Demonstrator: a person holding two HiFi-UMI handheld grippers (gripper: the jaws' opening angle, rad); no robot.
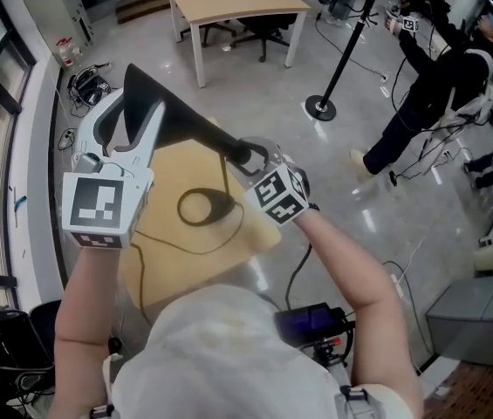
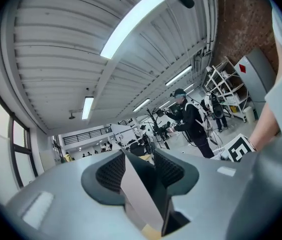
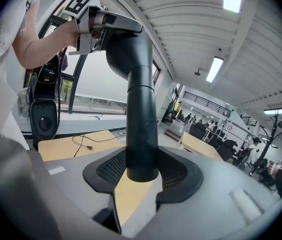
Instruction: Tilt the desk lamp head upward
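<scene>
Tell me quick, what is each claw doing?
Left claw: shut on the lamp head.
Right claw: shut on the lamp arm.

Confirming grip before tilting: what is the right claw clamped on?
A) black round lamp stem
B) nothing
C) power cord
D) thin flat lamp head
A: the right claw is shut around the black round lamp stem; the left claw holds the thin flat lamp head.
</scene>
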